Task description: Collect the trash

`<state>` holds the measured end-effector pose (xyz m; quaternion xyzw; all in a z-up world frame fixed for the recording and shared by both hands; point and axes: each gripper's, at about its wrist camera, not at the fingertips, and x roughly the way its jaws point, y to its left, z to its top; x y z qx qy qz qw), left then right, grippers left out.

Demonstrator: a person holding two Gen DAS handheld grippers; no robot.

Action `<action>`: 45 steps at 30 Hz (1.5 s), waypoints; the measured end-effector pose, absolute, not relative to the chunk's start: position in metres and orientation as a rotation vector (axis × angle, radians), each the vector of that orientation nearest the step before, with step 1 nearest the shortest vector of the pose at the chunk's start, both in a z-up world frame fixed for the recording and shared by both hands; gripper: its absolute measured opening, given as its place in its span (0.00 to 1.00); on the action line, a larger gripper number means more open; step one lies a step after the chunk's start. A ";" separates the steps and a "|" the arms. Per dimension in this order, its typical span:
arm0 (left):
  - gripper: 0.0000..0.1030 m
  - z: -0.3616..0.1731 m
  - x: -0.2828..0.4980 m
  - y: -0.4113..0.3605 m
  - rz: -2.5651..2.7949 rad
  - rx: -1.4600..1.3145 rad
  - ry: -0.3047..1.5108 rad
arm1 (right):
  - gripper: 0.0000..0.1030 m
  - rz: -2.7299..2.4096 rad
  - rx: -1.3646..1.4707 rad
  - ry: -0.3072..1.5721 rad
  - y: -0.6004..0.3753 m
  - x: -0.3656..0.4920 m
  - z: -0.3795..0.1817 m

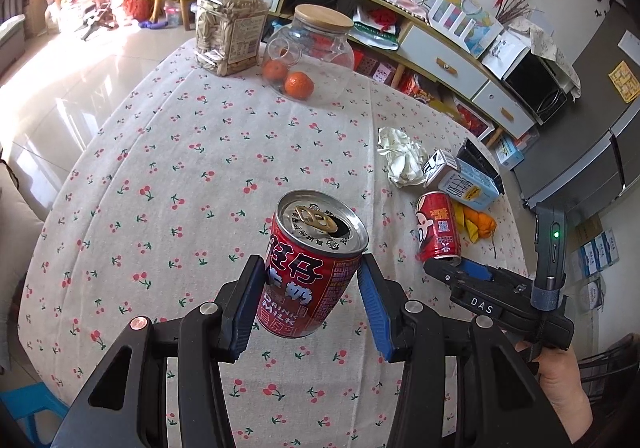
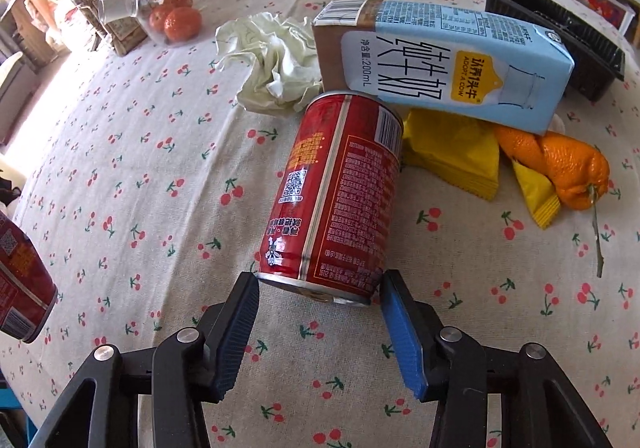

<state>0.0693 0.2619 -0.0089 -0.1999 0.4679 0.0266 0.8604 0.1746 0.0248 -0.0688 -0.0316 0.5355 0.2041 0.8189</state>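
Your left gripper (image 1: pixel 312 300) clamps one red can (image 1: pixel 316 268) between its jaws, clear of the tablecloth (image 1: pixel 160 168), while your right gripper's (image 2: pixel 320 332) jaws straddle the lying can's (image 2: pixel 336 196) near end, not visibly pinching; carton (image 2: pixel 444 60), crumpled paper (image 2: pixel 272 60), peel (image 2: pixel 560 164) remain beyond.

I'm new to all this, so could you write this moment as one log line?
left gripper: holds red can off table | right gripper: jaws at lying can's end, grip unclear | waiting: milk carton, crumpled paper, orange peel
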 end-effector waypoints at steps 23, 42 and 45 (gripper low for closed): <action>0.49 -0.002 0.084 0.202 -0.004 -0.326 0.991 | 0.32 0.510 -0.129 1.043 -0.083 0.106 -0.009; 0.49 -0.013 0.081 0.221 0.037 -0.327 1.022 | 0.87 0.544 0.070 1.215 -0.017 0.117 -0.046; 0.49 -0.016 0.078 0.225 0.045 -0.323 1.030 | 0.86 0.498 0.075 1.236 -0.007 0.124 -0.058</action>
